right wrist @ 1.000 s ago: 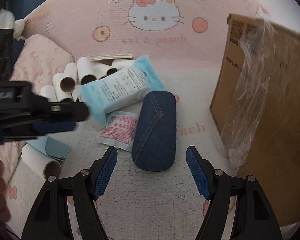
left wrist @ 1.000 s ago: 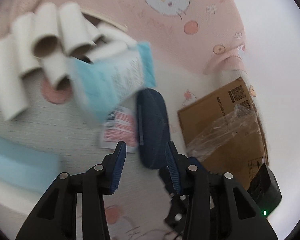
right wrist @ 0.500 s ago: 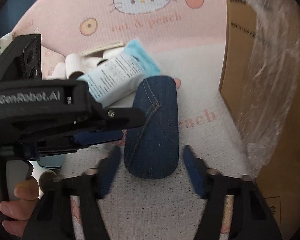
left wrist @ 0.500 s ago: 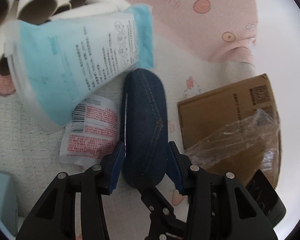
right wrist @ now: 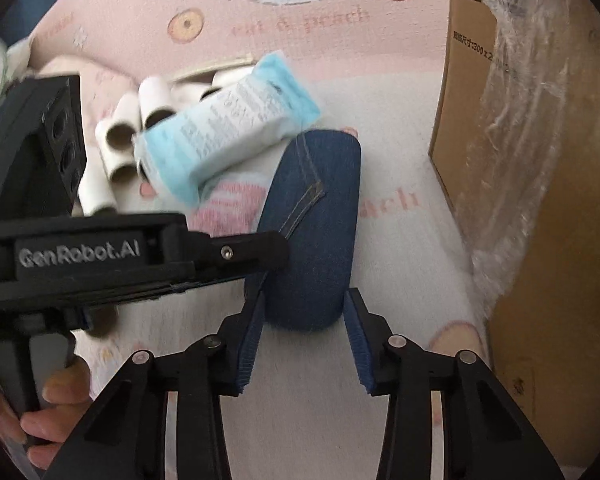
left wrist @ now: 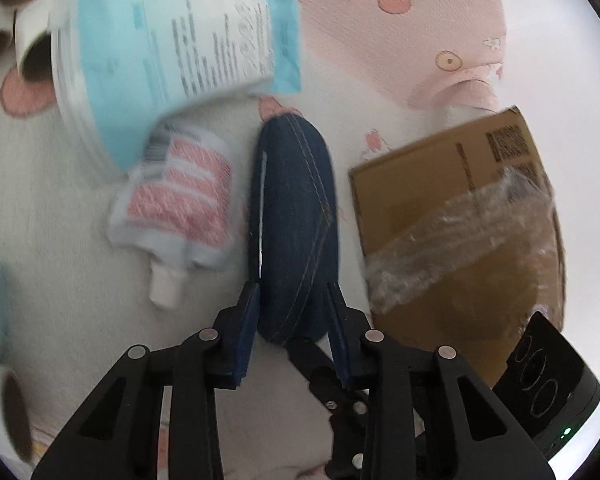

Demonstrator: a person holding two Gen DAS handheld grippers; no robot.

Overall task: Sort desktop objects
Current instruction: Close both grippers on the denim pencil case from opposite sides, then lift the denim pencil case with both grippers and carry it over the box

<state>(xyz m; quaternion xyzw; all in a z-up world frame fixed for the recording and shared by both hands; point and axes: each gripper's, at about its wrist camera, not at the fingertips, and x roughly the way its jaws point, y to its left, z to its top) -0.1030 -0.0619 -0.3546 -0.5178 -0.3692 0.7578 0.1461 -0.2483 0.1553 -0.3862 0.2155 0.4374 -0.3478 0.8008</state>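
Observation:
A blue denim case (left wrist: 296, 216) lies on the white blanket. My left gripper (left wrist: 294, 304) is shut on its near end, both pads touching its sides; the case looks tipped onto its edge. In the right wrist view the case (right wrist: 316, 224) lies ahead, and my right gripper (right wrist: 304, 320) is open with its blue pads on either side of the near end, not clearly pressing. The left gripper's body (right wrist: 100, 256) crosses this view from the left. A blue-and-white wipes pack (left wrist: 172, 56) and a pink-and-white spouted pouch (left wrist: 180, 204) lie left of the case.
A cardboard box (left wrist: 460, 216) with crumpled clear plastic stands right of the case, also in the right wrist view (right wrist: 540, 160). Several cardboard tubes (right wrist: 124, 148) are piled at the back left. A pink Hello Kitty blanket (right wrist: 300, 0) rises behind. A black device (left wrist: 548, 384) sits at lower right.
My left gripper moved forward and closed on the denim case, which tipped toward its edge. My right gripper closed in around the case's near end. The pouch's spout came into view.

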